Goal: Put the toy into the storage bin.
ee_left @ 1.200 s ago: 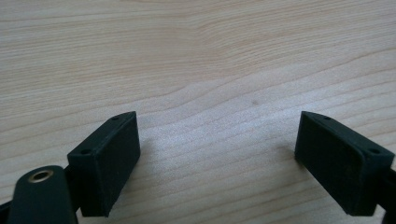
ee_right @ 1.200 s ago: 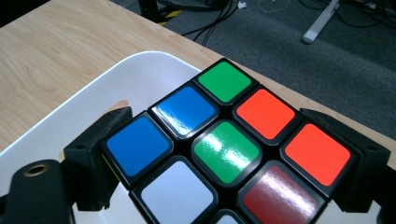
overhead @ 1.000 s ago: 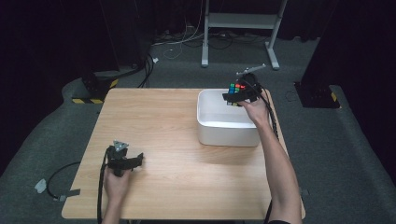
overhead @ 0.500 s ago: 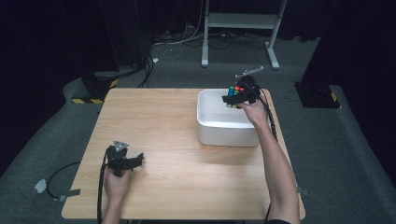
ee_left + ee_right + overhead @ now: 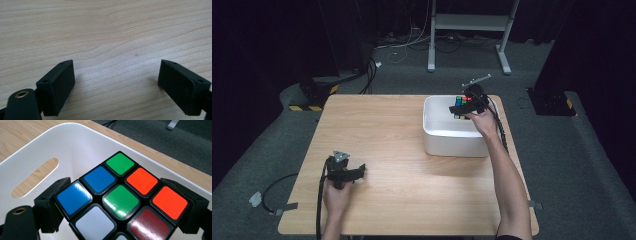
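Right now the right gripper [image 5: 460, 109] pinches a Rubik's cube [image 5: 120, 200] btwn both jaws, holding it over the white plastic bin [image 5: 439, 135], w/ the bin's slotted handle wall just beyond the jaws. Left gripper [image 5: 117, 85] sits low over bare wooden table [image 5: 105, 30], jaws spread wide, nothing btwn them.

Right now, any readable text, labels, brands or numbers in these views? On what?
No readable text, number or brand in any view.
Puzzle cube: plain coloured stickers, no logo.
White bin: unmarked.
Yellow-black hazard stripes on the floor base: a pattern, no words.
Both grippers' fingers: no markings.
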A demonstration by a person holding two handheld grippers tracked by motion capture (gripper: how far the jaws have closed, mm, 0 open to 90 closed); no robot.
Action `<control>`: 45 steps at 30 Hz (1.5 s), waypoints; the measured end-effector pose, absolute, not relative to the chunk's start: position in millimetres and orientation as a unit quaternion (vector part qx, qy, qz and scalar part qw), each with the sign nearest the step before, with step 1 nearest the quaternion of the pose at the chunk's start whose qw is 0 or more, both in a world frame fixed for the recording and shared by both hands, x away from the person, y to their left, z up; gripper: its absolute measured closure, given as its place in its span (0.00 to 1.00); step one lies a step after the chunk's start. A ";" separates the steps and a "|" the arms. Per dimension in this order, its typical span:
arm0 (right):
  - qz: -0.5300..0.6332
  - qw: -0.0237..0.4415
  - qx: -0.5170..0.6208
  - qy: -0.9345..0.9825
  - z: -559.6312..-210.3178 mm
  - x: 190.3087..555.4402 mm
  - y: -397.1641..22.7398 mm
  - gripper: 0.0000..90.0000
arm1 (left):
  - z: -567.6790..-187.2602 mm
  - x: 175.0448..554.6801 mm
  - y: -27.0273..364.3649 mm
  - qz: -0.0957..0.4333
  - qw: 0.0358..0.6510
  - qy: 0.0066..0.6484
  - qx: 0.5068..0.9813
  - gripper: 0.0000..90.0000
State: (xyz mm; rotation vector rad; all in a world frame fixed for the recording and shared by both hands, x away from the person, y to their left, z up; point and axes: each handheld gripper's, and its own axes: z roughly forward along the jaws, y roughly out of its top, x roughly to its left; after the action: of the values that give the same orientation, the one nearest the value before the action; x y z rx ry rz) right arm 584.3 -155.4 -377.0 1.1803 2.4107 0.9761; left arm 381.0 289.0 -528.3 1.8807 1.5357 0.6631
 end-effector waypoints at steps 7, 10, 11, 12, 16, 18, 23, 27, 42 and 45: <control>0.326 0.139 0.413 0.839 -379.1 585.9 -153.1 0.15 | -528.3 380.9 288.9 0.251 0.307 0.581 0.711 0.16; 0.325 0.139 0.416 0.838 -379.3 586.7 -152.4 0.15 | -528.3 380.9 288.9 0.251 0.307 0.581 0.711 0.16; 0.323 0.139 0.415 0.839 -379.8 586.9 -152.2 0.15 | -528.3 380.9 288.9 0.251 0.307 0.581 0.711 0.16; 0.321 0.139 0.415 0.840 -380.4 587.0 -151.5 0.15 | -528.3 380.9 288.9 0.251 0.307 0.581 0.711 0.16; 0.314 0.141 0.419 0.840 -381.3 587.4 -151.0 0.15 | -528.3 380.9 289.0 0.251 0.307 0.581 0.711 0.16; 0.309 0.144 0.419 0.842 -381.4 587.2 -150.3 0.15 | -528.3 380.9 288.9 0.251 0.307 0.581 0.711 0.16; 0.304 0.147 0.418 0.844 -381.0 586.3 -149.3 0.15 | -528.3 380.9 289.0 0.251 0.307 0.581 0.711 0.16; 0.308 0.148 0.415 0.844 -379.2 585.1 -150.1 0.15 | -528.3 380.9 289.0 0.251 0.307 0.581 0.711 0.16; 0.313 0.142 0.406 0.847 -378.1 577.3 -145.4 0.15 | -528.3 380.9 289.0 0.251 0.307 0.581 0.711 0.16; 0.324 0.143 0.408 0.842 -376.2 573.9 -146.6 0.15 | -528.3 380.8 289.0 0.251 0.307 0.581 0.711 0.16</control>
State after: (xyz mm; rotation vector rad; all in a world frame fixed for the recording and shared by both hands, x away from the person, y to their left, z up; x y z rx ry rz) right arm 573.9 -146.6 -376.2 1.1760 2.4282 0.9335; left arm 380.8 289.0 -528.3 1.8810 1.5356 0.6644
